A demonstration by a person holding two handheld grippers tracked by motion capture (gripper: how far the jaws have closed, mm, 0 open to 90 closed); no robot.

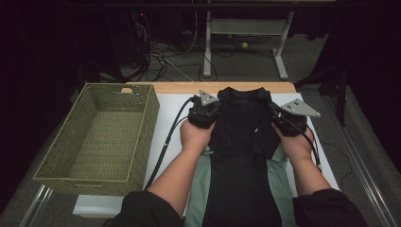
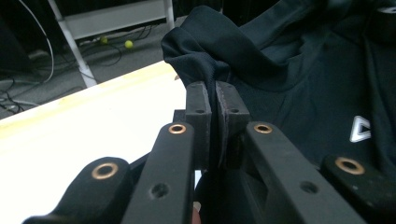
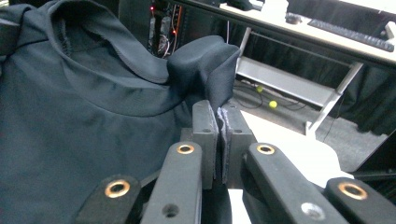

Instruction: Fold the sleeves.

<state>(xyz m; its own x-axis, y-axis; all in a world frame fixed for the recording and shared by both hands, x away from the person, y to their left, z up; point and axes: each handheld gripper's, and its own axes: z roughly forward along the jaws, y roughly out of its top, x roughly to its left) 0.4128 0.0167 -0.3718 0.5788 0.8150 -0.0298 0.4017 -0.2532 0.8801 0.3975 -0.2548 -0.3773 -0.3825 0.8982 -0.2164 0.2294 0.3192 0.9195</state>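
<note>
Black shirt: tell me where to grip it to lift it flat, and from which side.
Grip the black shirt at its two shoulder corners, one each side of the collar, coming in from the outer edges. There the fabric bunches into a thin fold that closed jaws can pinch. The left gripper and right gripper are already clamped there, so the shirt should hang evenly.

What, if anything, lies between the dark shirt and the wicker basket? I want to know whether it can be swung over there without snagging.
Nothing visible blocks it. The left gripper and right gripper are each shut on the dark shirt, and between it and the wicker basket lies bare white tabletop, crossed by the left gripper's cable.
</note>
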